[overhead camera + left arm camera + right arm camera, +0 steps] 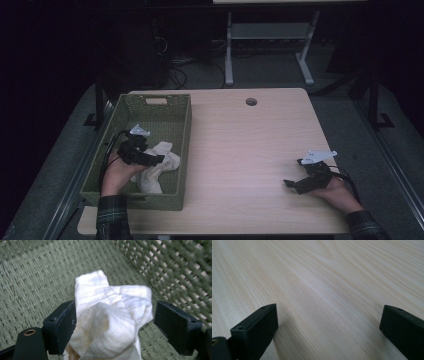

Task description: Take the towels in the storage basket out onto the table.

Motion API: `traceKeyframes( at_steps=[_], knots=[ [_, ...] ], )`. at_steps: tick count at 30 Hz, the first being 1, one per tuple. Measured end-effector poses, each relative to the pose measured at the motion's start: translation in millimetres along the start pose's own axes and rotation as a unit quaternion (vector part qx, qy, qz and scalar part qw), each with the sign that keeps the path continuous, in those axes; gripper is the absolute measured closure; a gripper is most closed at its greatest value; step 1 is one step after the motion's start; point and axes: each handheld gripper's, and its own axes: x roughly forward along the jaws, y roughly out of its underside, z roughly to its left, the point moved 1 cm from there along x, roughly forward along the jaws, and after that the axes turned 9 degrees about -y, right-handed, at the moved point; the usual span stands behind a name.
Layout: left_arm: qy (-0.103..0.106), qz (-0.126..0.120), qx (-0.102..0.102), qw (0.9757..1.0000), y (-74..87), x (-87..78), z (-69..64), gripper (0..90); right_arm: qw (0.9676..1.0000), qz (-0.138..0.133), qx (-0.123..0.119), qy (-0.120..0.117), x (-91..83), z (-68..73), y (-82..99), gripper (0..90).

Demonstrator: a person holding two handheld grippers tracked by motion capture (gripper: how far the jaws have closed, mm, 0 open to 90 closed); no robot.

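Observation:
A crumpled white cloth (pixel 159 167) lies inside the green woven basket (pixel 182 131) at the table's left. My left gripper (pixel 156 159) hovers over it in the basket. In the left gripper view the cloth (pixel 110 322) bulges up between the two black jaws, which stand wide apart; the left jaw brushes its side and the right jaw is clear of it. My left gripper (pixel 113 323) is open. My right gripper (pixel 292 184) rests low over the bare wooden table at the right, open, with nothing between its jaws (pixel 328 325).
The light wooden table (pixel 240 150) has a round cable hole (pixel 251 101) near its far edge. The basket's woven wall (pixel 175 270) rises close to the cloth on the right. Beyond the table stand a desk frame (pixel 270 40) and cables on a dark floor.

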Motion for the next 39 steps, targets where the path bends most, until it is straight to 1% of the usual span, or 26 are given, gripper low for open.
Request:
traceKeyframes(
  at_steps=[1, 2, 4, 5, 6, 7, 8, 9, 10, 11, 12, 13, 14, 18, 21, 23, 24, 25, 27, 28, 30, 32, 33, 35, 36, 39],
  knots=[
    [0.000, 0.000, 0.000, 1.0000, 0.0, 0.0, 0.0, 17.8, 1.0000, 0.000, 0.000, 0.000, 0.0, 0.0, 0.0, 1.3],
    [0.001, 0.007, -0.004, 1.0000, 2.1, 2.6, 0.7, 17.3, 1.0000, 0.000, 0.000, 0.000, 0.0, 0.0, 0.0, 1.3],
    [-0.002, 0.016, -0.001, 0.9999, 4.2, 5.4, 1.1, 17.2, 1.0000, 0.000, 0.000, 0.000, 0.0, 0.0, 0.0, 1.3],
    [-0.002, 0.016, -0.001, 0.9999, 4.2, 5.4, 1.1, 17.2, 1.0000, 0.000, 0.000, 0.000, 0.0, 0.0, 0.0, 1.3],
    [-0.004, 0.027, 0.006, 0.9996, 5.8, 9.4, -0.2, 17.2, 1.0000, 0.000, 0.000, 0.000, 0.0, 0.0, 0.0, 1.3],
    [-0.004, 0.027, 0.006, 0.9996, 5.8, 9.4, -0.2, 17.0, 1.0000, 0.000, 0.000, 0.000, 0.0, 0.0, 0.0, 1.3],
    [-0.005, 0.041, 0.011, 0.9991, 7.4, 14.6, -1.8, 16.8, 1.0000, 0.000, 0.000, 0.000, 0.0, 0.0, 0.0, 1.3],
    [-0.005, 0.041, 0.011, 0.9991, 7.4, 14.6, -1.8, 16.6, 1.0000, 0.000, 0.000, 0.000, 0.0, 0.0, 0.0, 1.3],
    [-0.010, 0.059, 0.015, 0.9981, 8.9, 19.1, -3.1, 16.3, 1.0000, 0.000, 0.000, 0.000, 0.0, 0.1, 0.0, 1.3],
    [-0.010, 0.059, 0.015, 0.9981, 8.9, 19.1, -3.1, 16.3, 1.0000, 0.000, 0.000, 0.000, 0.0, 0.1, 0.0, 1.3],
    [-0.013, 0.070, 0.018, 0.9973, 9.6, 21.7, -4.5, 16.2, 1.0000, 0.000, 0.001, 0.000, 0.0, 0.1, 0.0, 1.3],
    [-0.013, 0.070, 0.018, 0.9973, 9.6, 21.7, -4.5, 16.1, 1.0000, 0.000, 0.001, 0.000, 0.0, 0.1, 0.0, 1.3],
    [-0.014, 0.078, 0.021, 0.9966, 10.0, 24.1, -5.4, 16.1, 1.0000, 0.000, 0.001, 0.000, 0.0, 0.2, 0.0, 1.3],
    [-0.010, 0.085, 0.025, 0.9960, 10.6, 26.4, -7.5, 15.6, 1.0000, 0.000, 0.000, 0.000, 0.0, 0.2, 0.1, 1.3],
    [-0.014, 0.101, 0.029, 0.9944, 11.5, 30.0, -9.6, 15.4, 1.0000, 0.000, 0.001, 0.000, 0.0, 0.2, 0.1, 1.3],
    [-0.016, 0.112, 0.036, 0.9929, 11.9, 31.5, -9.8, 15.2, 1.0000, 0.000, 0.000, 0.000, 0.0, 0.2, 0.1, 1.3],
    [-0.017, 0.115, 0.032, 0.9927, 12.4, 32.4, -9.8, 15.2, 1.0000, 0.000, 0.001, 0.000, 0.0, 0.2, 0.1, 1.3],
    [-0.019, 0.121, 0.031, 0.9919, 12.7, 32.9, -9.7, 16.2, 1.0000, 0.000, 0.001, 0.000, 0.0, 0.2, 0.1, 1.3],
    [-0.017, 0.124, 0.030, 0.9917, 13.0, 33.5, -9.9, 16.4, 1.0000, 0.000, 0.001, 0.000, 0.0, 0.2, 0.1, 1.3],
    [-0.017, 0.128, 0.030, 0.9912, 13.2, 34.0, -10.0, 16.9, 1.0000, 0.000, 0.000, 0.000, 0.0, 0.2, 0.1, 1.3],
    [-0.020, 0.135, 0.030, 0.9902, 13.8, 34.5, -10.4, 21.2, 1.0000, 0.000, 0.001, 0.000, 0.0, 0.2, 0.1, 1.3],
    [-0.021, 0.137, 0.028, 0.9899, 13.6, 34.0, -10.2, 27.4, 1.0000, 0.000, 0.001, 0.000, 0.0, 0.2, 0.1, 1.3],
    [-0.021, 0.139, 0.025, 0.9898, 13.4, 32.4, -10.1, 32.2, 1.0000, 0.000, 0.001, 0.000, 0.0, 0.2, 0.1, 1.3],
    [-0.021, 0.139, 0.026, 0.9897, 13.2, 31.8, -9.8, 40.4, 1.0000, 0.000, 0.001, 0.000, 0.0, 0.2, 0.1, 1.3],
    [-0.022, 0.139, 0.023, 0.9898, 13.0, 30.4, -10.0, 40.4, 1.0000, 0.000, 0.001, 0.000, 0.0, 0.2, 0.1, 1.3],
    [-0.011, 0.135, 0.014, 0.9906, 12.8, 27.2, -8.7, 57.2, 1.0000, 0.000, 0.000, 0.000, 0.0, 0.2, 0.1, 1.3]
  ],
)
